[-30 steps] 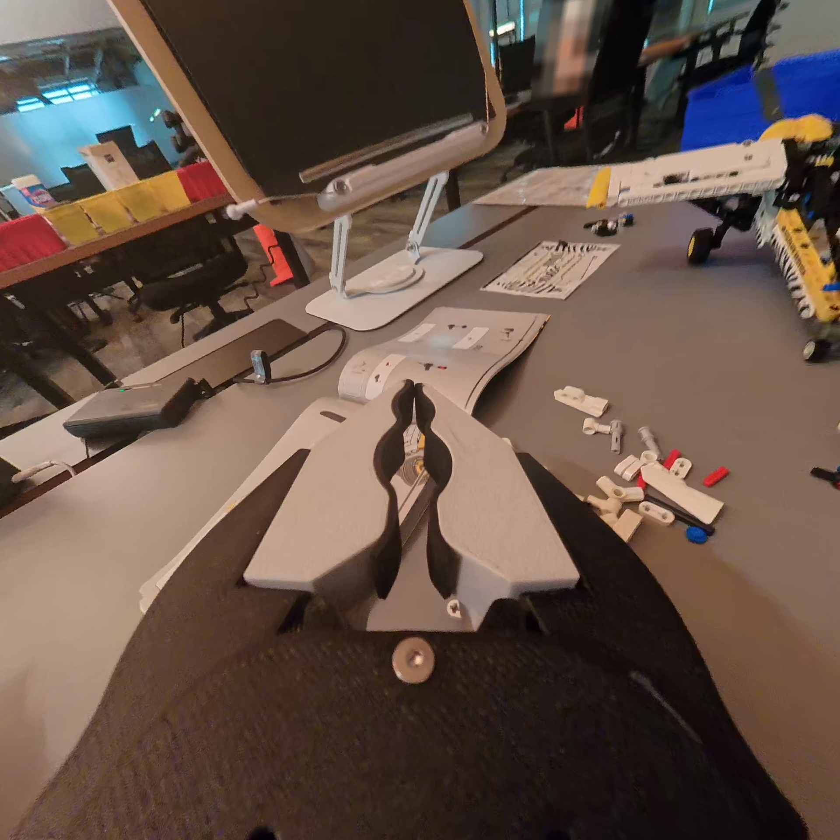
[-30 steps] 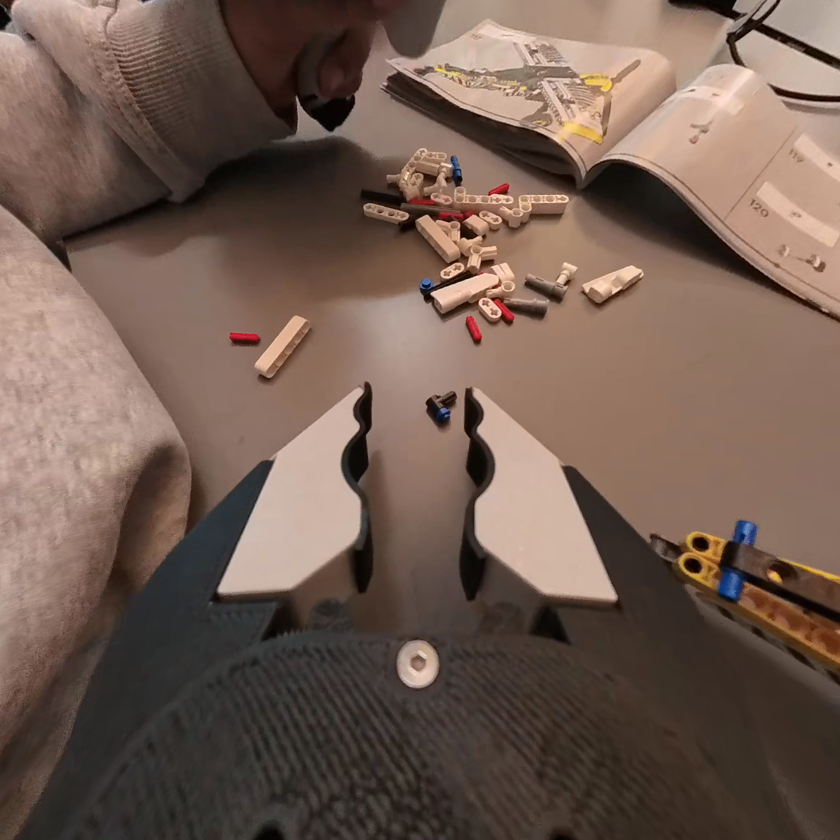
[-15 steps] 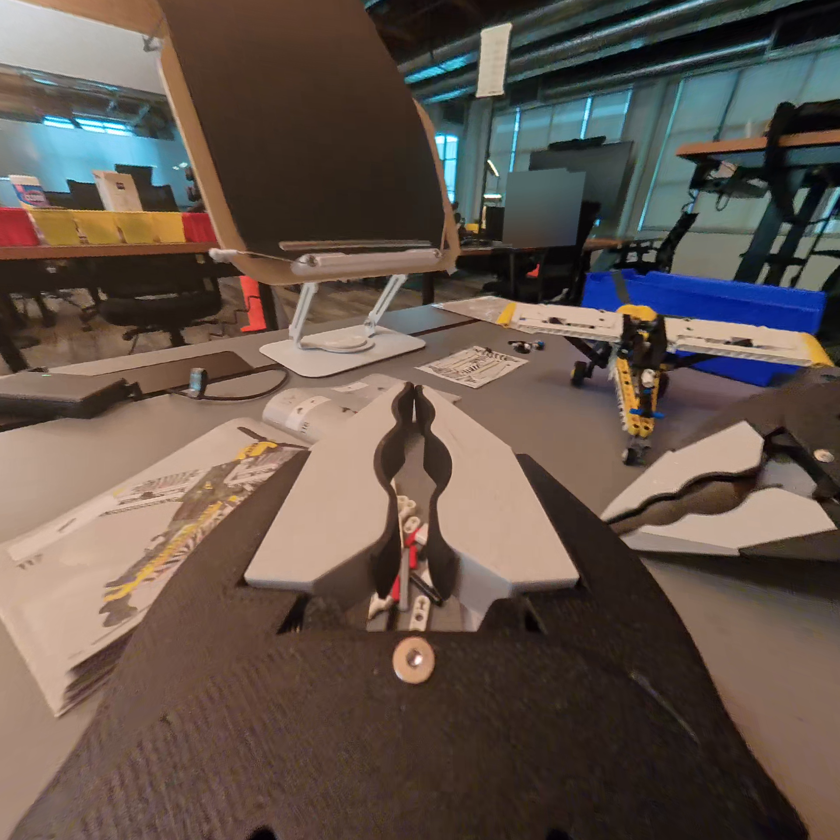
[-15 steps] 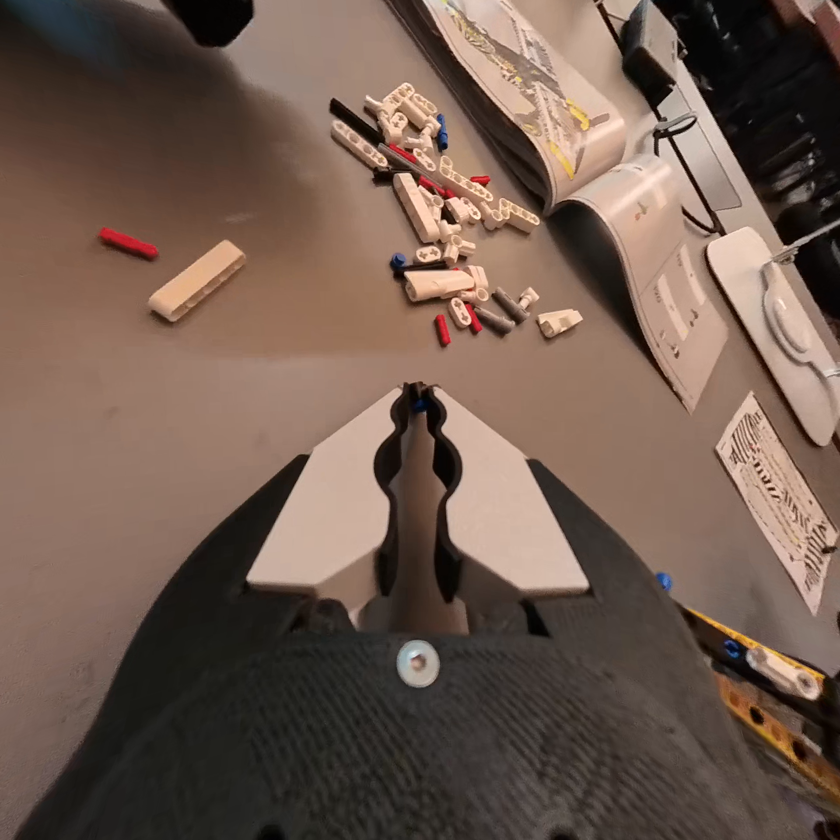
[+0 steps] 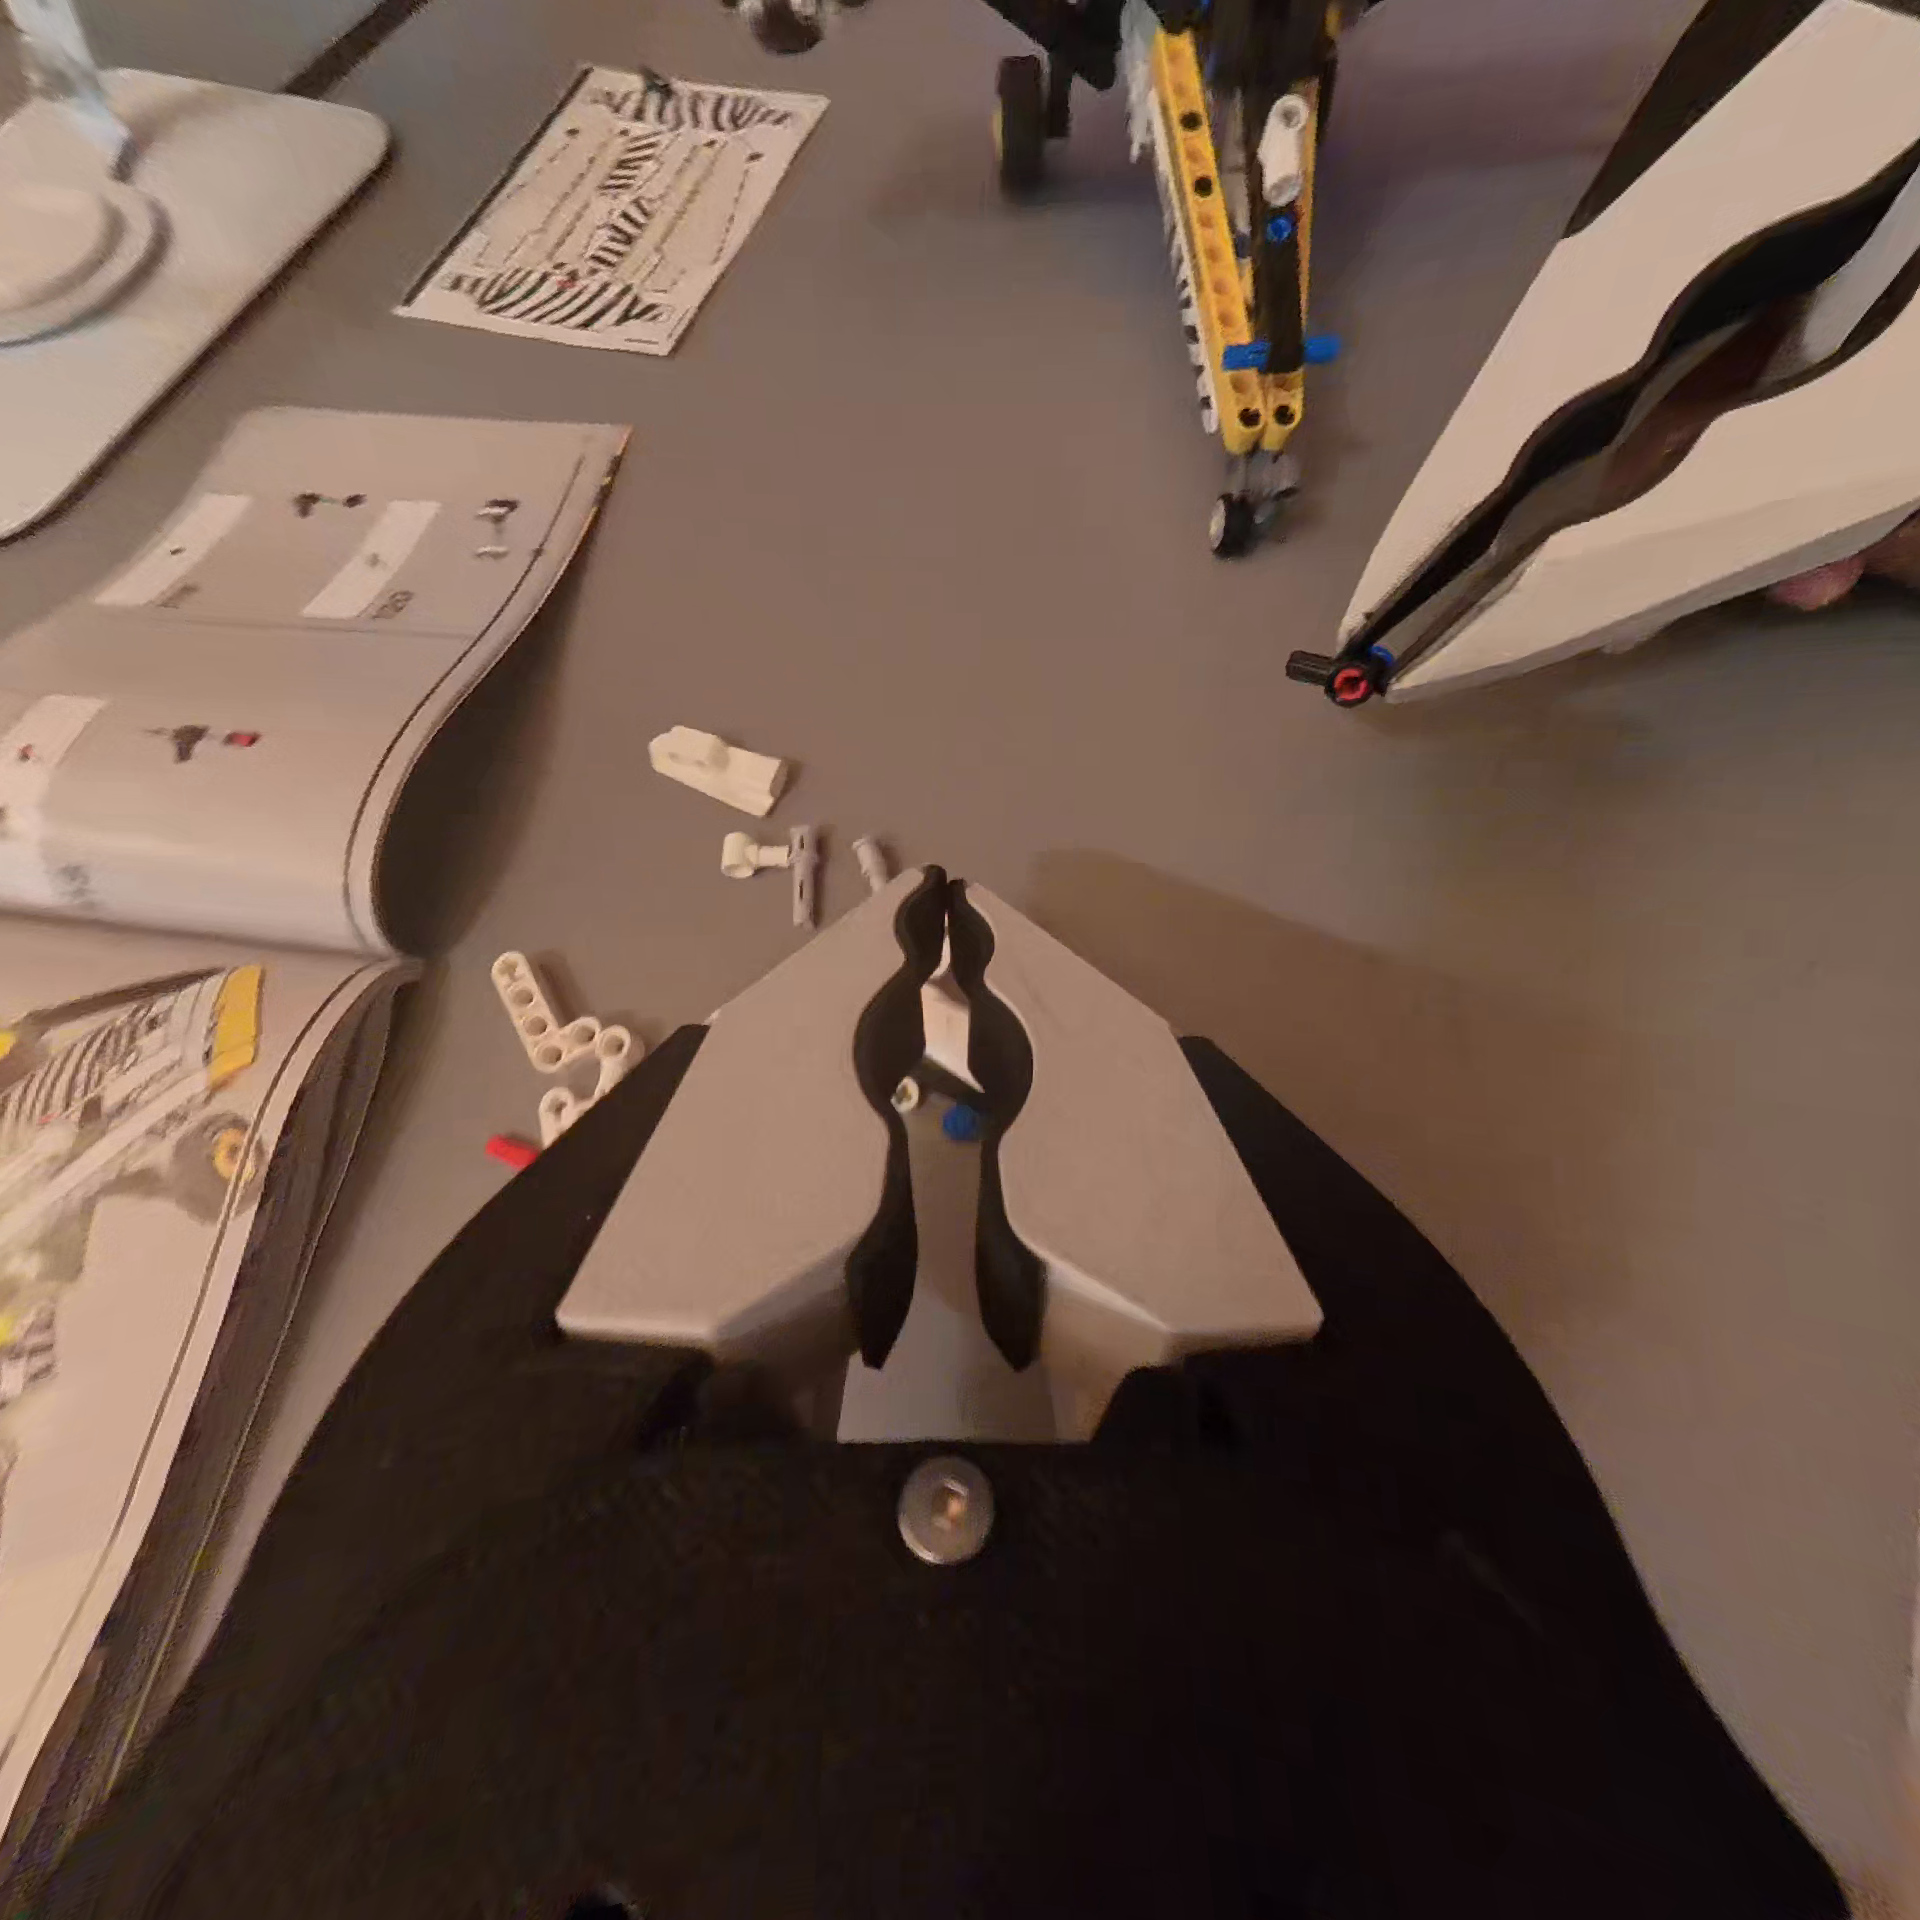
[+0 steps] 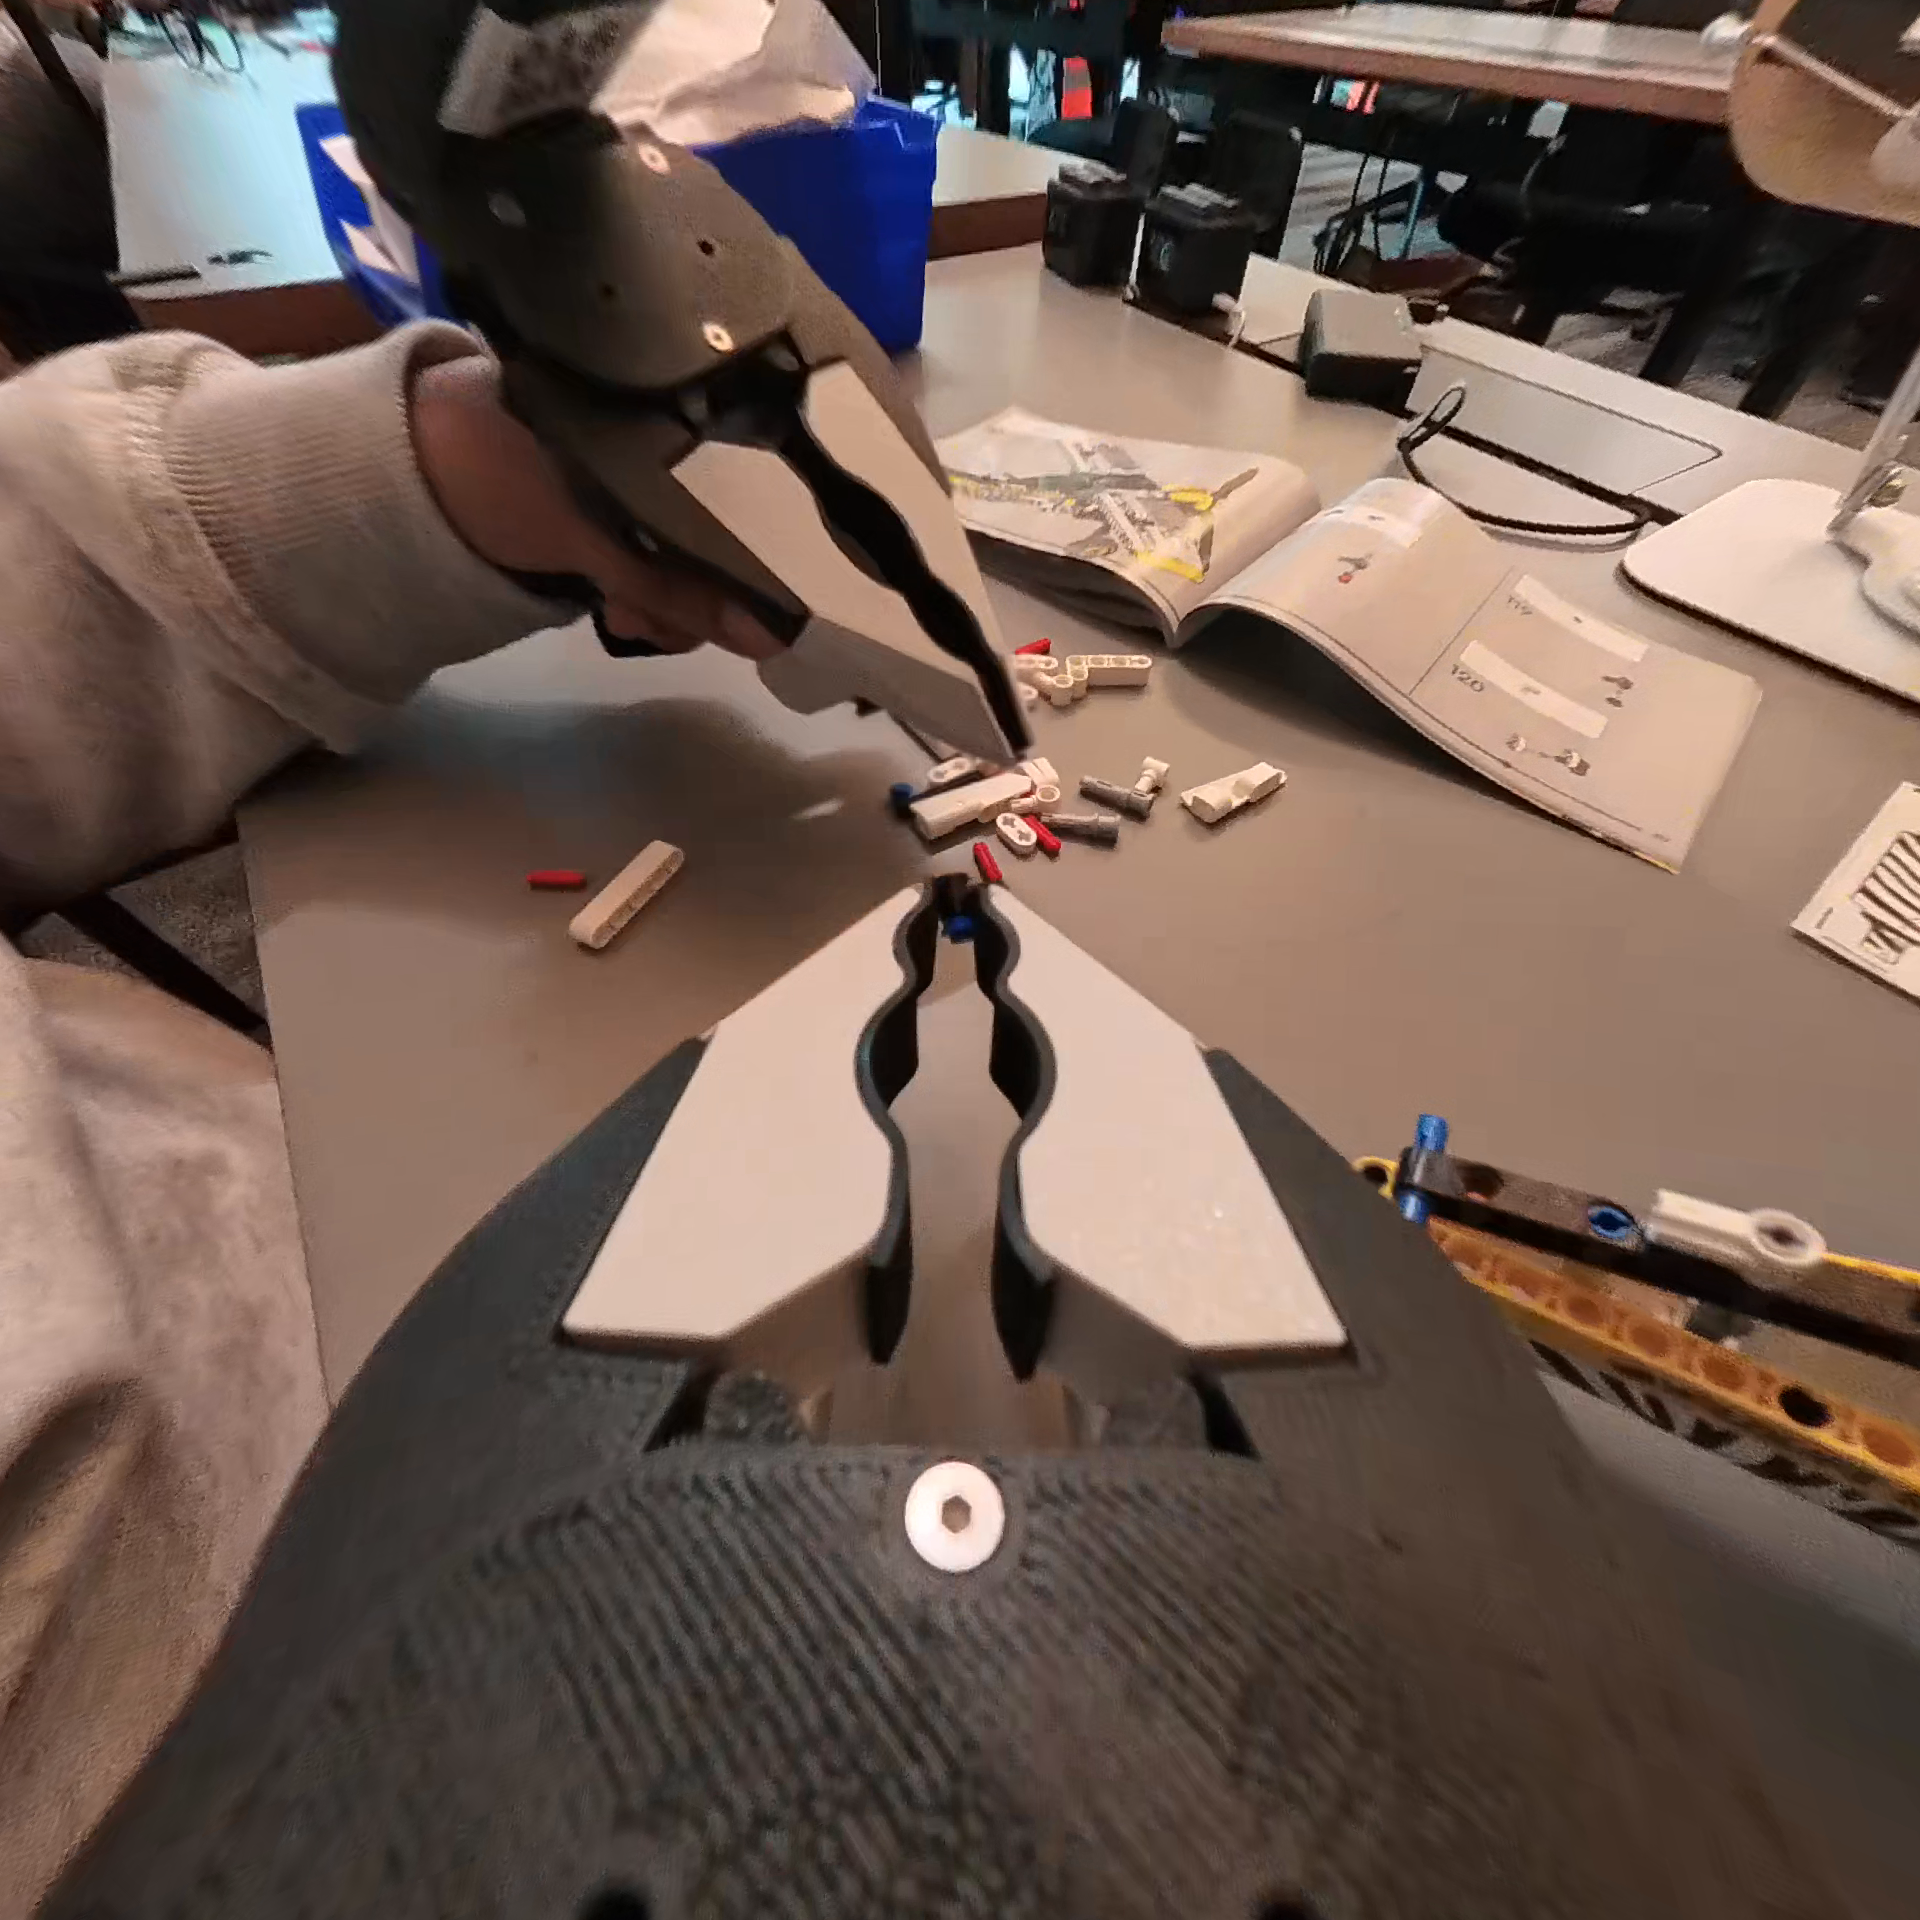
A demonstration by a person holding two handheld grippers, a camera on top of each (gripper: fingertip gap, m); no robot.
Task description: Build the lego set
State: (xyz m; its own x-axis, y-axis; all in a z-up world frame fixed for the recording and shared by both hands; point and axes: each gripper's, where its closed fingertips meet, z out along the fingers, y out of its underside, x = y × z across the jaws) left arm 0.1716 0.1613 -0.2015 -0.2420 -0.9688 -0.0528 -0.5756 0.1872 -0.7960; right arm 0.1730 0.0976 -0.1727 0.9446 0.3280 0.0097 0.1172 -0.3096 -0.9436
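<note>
Lego model [image 5: 1236, 239]: upper centre of frame.
My right gripper [image 6: 953, 902] pinches a black-and-blue pin [image 6: 954, 914]; my left gripper [image 5: 943, 896] is closed, empty.

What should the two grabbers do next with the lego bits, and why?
Probably open the left gripper a little and lower it onto one white piece in the pile. Its jaws are shut with nothing between them, tips just above that pile, while the right gripper already pinches a small black and blue pin clear of the table, likely waiting for a mate.
</note>
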